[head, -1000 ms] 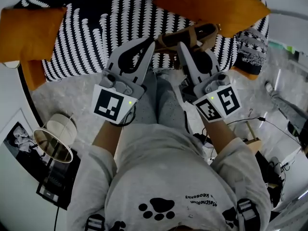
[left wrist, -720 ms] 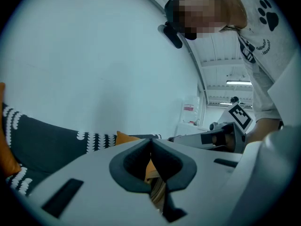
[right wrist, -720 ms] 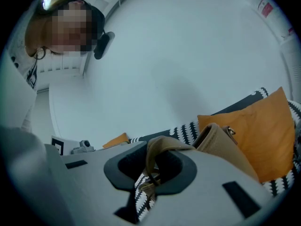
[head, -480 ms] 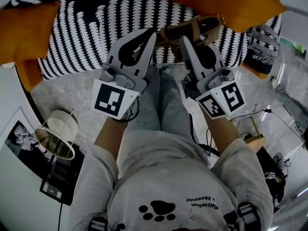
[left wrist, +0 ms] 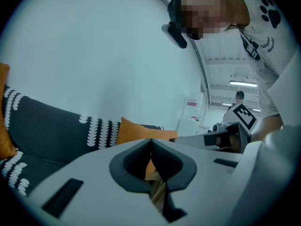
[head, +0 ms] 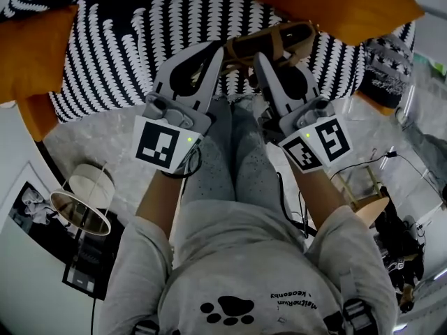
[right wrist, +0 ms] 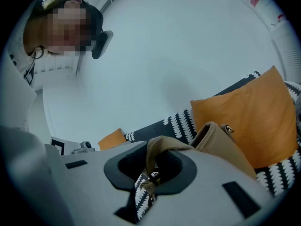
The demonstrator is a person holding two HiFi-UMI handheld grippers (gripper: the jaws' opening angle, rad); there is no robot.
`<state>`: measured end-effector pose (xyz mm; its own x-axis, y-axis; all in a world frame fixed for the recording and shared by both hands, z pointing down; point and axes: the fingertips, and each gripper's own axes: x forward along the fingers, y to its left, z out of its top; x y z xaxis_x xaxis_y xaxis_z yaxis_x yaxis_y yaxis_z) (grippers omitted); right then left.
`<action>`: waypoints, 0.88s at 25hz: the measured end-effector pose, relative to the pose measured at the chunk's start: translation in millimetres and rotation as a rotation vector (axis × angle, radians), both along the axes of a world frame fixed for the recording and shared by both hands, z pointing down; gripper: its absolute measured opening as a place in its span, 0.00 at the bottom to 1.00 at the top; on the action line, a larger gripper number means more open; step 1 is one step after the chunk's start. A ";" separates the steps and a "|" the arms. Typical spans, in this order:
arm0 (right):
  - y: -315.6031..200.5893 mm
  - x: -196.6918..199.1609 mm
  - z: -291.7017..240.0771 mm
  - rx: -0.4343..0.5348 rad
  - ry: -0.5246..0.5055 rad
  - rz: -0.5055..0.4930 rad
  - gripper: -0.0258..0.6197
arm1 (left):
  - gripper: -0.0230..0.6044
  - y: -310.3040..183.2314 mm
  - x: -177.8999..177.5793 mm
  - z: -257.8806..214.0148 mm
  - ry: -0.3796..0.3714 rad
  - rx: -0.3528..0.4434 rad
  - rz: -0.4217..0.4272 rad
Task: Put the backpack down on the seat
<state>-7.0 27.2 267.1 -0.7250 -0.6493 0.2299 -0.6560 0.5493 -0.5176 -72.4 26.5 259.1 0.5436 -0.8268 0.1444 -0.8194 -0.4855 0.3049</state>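
Note:
A tan backpack [head: 271, 42] hangs just over the black-and-white patterned sofa seat [head: 119, 61], held between both grippers. My left gripper [head: 221, 49] is shut on a tan strap [left wrist: 157, 188] that shows between its pads [left wrist: 134, 166]. My right gripper [head: 258, 58] is shut on another strap [right wrist: 151, 157], which loops over its jaw. The backpack body [right wrist: 225, 145] rises just right of that jaw, in front of an orange cushion [right wrist: 256, 112]. The backpack's underside and its contact with the seat are hidden.
Orange cushions lie on the sofa at the left [head: 31, 51] and back right [head: 335, 2], with a patterned cushion [head: 384, 68] at the right end. On the floor stand a lamp [head: 84, 194] and a framed picture [head: 21, 208]; cables [head: 363, 169] trail at the right.
Both grippers have sunk together with the backpack toward the sofa seat. Their grips on the straps look the same.

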 end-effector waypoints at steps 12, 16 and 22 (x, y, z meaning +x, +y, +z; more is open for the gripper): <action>5.7 -2.8 158.6 -0.131 -0.023 0.037 0.15 | 0.07 2.5 3.2 148.1 -0.027 -0.090 0.028; 9.0 -7.9 225.9 -0.184 -0.030 0.047 0.15 | 0.07 6.9 -3.0 213.5 -0.067 -0.137 0.052; -2.3 -27.6 181.7 -0.218 -0.012 0.048 0.15 | 0.07 -3.7 -22.7 167.5 -0.057 -0.155 0.038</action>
